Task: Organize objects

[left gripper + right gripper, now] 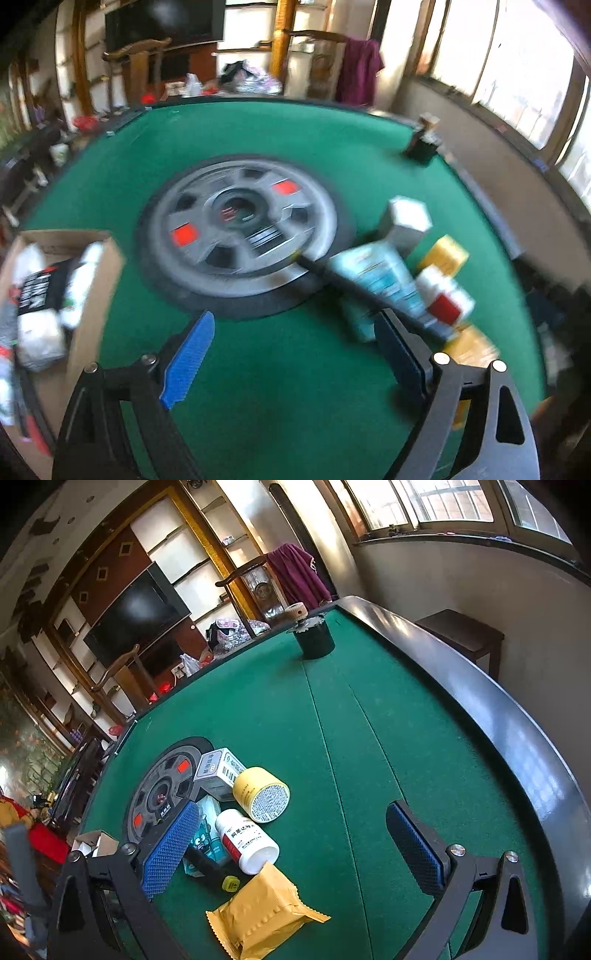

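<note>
A: Left hand-held gripper (pixel 295 354)?
B: Spread wide, nothing between the blue pads, over bare green felt surface (pixel 280 398). Badly blurred view.
A: Right hand-held gripper (pixel 295 845)?
B: Also wide apart, gripping nothing, above the same felt.
A: Between and beside its fingers?
B: White cylindrical pill bottle with red label (pixel 246 842) lying down, long axis running diagonally, base toward the camera. Just beside it, a yellow round jar (pixel 261 794) on its side, printed end facing the camera. Crinkled yellow sachet (pixel 263 912) flat, nearest the camera. Black marker with yellow cap (pixel 212 872) lying diagonally, cap toward the sachet, partly over a pale blue pouch (pixel 208 830).
A: Further out?
B: White carton (pixel 218 773) against the grey round centre disc (pixel 159 794). Open cardboard box (pixel 70 295) on the left, already holding items.
</note>
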The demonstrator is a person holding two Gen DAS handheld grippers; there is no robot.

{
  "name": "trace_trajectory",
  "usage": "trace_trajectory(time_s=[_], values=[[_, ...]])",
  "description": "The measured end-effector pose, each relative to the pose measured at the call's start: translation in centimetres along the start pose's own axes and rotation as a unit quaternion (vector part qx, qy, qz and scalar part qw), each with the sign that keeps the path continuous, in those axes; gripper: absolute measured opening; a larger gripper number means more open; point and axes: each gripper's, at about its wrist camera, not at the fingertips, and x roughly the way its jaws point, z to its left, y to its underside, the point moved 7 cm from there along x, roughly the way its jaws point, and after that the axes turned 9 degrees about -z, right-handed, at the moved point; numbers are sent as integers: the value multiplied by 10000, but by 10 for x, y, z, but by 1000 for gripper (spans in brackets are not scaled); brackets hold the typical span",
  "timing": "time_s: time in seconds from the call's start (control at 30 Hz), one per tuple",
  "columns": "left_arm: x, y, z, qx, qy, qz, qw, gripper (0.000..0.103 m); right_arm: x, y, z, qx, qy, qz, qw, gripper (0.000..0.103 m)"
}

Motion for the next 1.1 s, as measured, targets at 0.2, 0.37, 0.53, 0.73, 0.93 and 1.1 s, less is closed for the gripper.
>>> trace_trajectory(time_s=[0.2, 0.37, 0.53, 0.73, 0.93, 1.1], values=[[26, -23, -31, 902, -1497, -615, 9827, 89, 0, 0, 4, -70, -52, -7, 10000, 103], [43, 4, -67, 2667, -2124, -493, 9388, 93, 1, 0, 3, 1, -72, 22, 10000, 103], [30, 25, -32, 2614, -1950, -2, 9453, 93, 0, -1, 1, 110, -126, 20, 9999, 103], [7, 51, 12, 2025, -1574, 218, 9663, 93, -1, 1, 6, 1, -138, 33, 9999, 103], [6, 52, 12, 1900, -1483, 46, 9705, 94, 0, 4, 9, -152, -73, 30, 9999, 103], [-5, 49, 20, 911, -115, 379, 9951, 25, 3, 6, 8, -201, -25, 61, 9998, 103]])
